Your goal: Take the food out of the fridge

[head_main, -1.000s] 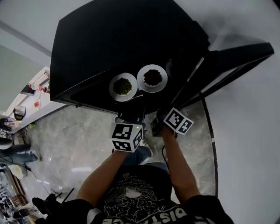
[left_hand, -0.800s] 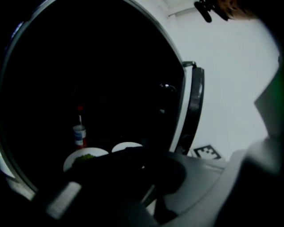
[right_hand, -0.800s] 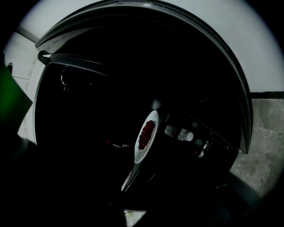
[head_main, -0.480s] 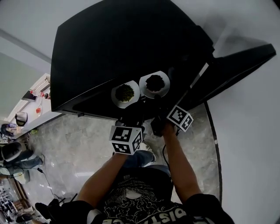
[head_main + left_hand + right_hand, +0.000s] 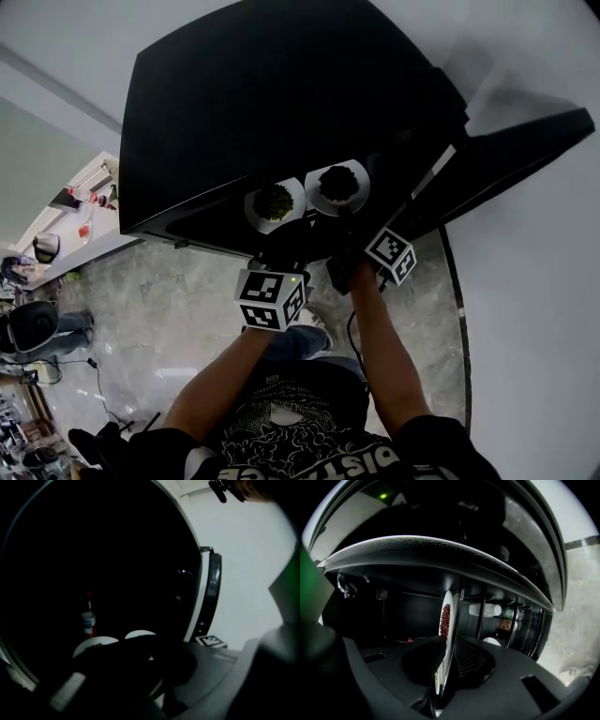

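Fingers of left gripper (image 5: 278, 246) pinch 1 greens plate (image 5: 253, 208), right gripper (image 5: 446, 660) 1 red-food plate (image 5: 361, 192) (2 total).

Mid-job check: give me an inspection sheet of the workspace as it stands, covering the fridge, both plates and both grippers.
surface: grey marble floor; fridge shelves too dark to see.
job's things: black fridge with its door open; plate of greens and plate of red food at its front edge.
clutter: bottle inside the fridge; bottles behind a rail.
grippers: left gripper appears closed on the plate of greens, though its view is dim; right gripper fingers clamp the rim of the plate of red food.
cables: thin cable beside the right forearm.
surroundings: white wall; cluttered table far left.
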`<state>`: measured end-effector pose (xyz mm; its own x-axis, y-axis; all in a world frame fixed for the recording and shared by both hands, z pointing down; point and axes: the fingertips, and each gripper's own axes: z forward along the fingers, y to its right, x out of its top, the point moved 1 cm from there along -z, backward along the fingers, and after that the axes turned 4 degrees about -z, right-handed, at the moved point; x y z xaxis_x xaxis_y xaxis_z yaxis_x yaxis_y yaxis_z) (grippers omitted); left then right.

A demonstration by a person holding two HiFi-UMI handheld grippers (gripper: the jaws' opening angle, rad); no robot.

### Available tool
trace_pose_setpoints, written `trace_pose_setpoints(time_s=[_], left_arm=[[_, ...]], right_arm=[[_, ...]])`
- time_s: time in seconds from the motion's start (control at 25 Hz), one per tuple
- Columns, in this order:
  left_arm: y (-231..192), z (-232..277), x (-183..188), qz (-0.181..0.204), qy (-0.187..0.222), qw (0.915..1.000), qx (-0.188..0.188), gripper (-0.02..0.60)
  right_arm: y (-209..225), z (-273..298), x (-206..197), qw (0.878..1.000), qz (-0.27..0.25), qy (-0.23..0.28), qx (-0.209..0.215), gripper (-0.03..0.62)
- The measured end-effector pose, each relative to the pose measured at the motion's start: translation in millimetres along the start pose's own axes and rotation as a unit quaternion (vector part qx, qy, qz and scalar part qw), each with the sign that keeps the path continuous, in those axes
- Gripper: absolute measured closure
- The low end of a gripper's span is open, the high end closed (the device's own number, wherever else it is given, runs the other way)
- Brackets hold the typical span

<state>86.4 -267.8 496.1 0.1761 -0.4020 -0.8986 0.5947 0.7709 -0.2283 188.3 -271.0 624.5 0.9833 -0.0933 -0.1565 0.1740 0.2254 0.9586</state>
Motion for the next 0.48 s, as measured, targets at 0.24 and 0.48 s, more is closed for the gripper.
trace_pose_setpoints(time_s=[0.24, 0.48], left_arm=[[-0.8, -2.6, 2.8, -0.005, 0.004, 1.0000, 0.003, 0.581], [2.0, -3.7, -1.4, -0.012, 0.001, 0.9999, 0.003, 0.581]], right_arm=[[-8.6, -3.1, 4.0, 1.000, 0.017, 0.004, -0.008, 0.579], [-6.5, -4.5, 4.7, 0.999, 0.036, 0.009, 0.026, 0.585]])
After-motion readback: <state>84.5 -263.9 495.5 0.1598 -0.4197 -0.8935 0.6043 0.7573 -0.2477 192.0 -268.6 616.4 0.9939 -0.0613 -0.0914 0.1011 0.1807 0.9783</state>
